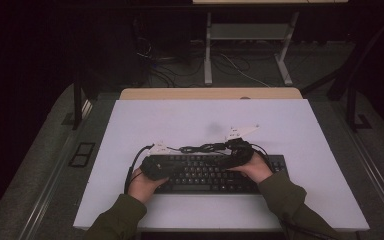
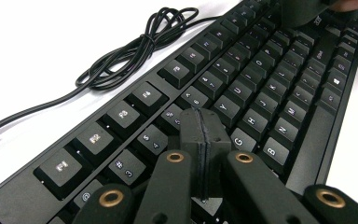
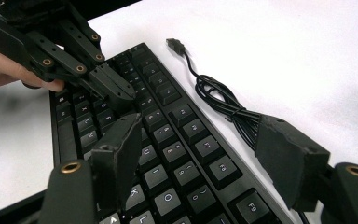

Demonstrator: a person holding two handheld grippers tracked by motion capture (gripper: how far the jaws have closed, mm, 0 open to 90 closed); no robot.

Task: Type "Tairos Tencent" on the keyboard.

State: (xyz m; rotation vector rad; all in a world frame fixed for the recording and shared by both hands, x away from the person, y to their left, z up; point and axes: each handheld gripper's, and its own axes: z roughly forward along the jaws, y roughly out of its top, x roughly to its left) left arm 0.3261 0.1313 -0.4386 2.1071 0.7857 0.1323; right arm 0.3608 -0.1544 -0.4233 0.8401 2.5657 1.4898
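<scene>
Matte black keyboard point(image 2: 242, 93), blocky keys, coiled glossy cable point(image 2: 135, 51)

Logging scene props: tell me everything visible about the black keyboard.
The black plastic full-size keyboard lies flat on the white table, near the person's edge. Its keys have pale legends. Its black cable lies in a loose bundle behind it, USB plug free. The shut left tongs point at its keys; the open right tongs straddle its far edge.

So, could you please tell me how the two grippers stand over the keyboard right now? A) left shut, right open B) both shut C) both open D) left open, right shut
A: the left gripper has its jaws pressed together above the keyboard, while the right gripper has its jaws spread wide with nothing between them.
</scene>
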